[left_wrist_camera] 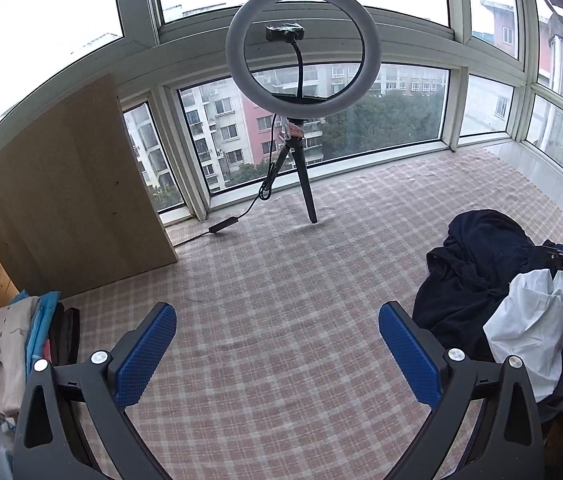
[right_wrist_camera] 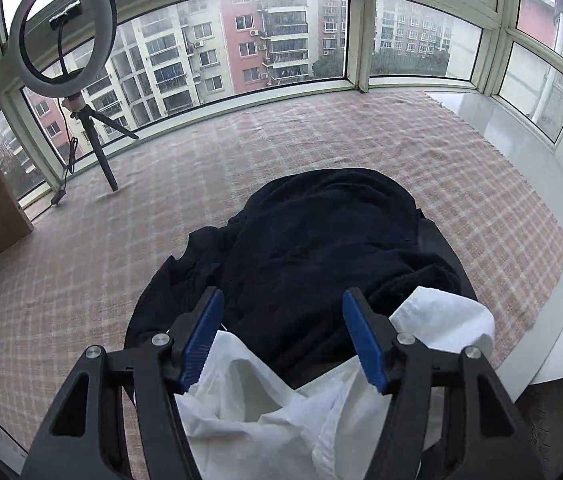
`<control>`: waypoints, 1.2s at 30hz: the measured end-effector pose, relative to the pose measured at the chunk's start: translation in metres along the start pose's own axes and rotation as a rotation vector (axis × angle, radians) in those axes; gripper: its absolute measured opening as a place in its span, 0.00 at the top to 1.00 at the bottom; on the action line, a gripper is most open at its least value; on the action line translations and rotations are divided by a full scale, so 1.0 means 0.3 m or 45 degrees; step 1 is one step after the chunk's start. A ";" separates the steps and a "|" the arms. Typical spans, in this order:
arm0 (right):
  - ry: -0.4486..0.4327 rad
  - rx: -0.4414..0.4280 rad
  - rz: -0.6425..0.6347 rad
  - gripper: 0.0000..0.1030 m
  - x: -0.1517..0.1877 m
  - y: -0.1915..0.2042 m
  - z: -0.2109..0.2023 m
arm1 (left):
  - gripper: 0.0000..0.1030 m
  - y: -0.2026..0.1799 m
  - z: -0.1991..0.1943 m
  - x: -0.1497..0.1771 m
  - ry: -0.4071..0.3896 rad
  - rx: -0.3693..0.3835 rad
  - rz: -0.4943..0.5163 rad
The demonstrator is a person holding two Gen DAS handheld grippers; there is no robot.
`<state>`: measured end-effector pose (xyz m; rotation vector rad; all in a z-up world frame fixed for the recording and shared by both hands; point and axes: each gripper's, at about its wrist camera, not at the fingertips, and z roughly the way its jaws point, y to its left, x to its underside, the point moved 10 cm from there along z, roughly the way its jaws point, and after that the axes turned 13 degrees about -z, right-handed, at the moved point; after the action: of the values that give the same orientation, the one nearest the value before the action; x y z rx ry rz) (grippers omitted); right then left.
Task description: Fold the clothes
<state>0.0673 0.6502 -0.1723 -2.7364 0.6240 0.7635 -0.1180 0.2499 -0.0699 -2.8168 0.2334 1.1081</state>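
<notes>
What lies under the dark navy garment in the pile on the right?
A white shirt sticks out from beneath the navy garment at the near edge, and the checked cloth shows around the pile. Whether more clothes lie underneath is hidden by the navy fabric.

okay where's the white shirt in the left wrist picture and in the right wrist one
Left wrist: white shirt at the right edge, against the dark garment.
Right wrist: white shirt bottom centre, under the open right claw.
Shared landmark: ring light.
</notes>
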 end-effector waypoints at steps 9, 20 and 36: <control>0.031 -0.197 0.023 0.96 0.018 -0.086 0.121 | 0.01 0.034 0.072 0.061 0.043 -0.061 -0.058; -0.394 -0.332 0.148 0.97 -0.383 -0.141 -0.268 | 0.01 0.109 0.022 0.001 -0.031 -0.083 -0.119; -0.373 -0.288 -0.403 0.49 -0.525 0.422 -0.551 | 0.01 0.083 0.066 0.050 0.042 0.127 -0.102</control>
<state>-0.0401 0.5375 0.0372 -2.7379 0.0425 1.1787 -0.1249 0.2270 -0.0955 -2.7331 0.1722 1.0052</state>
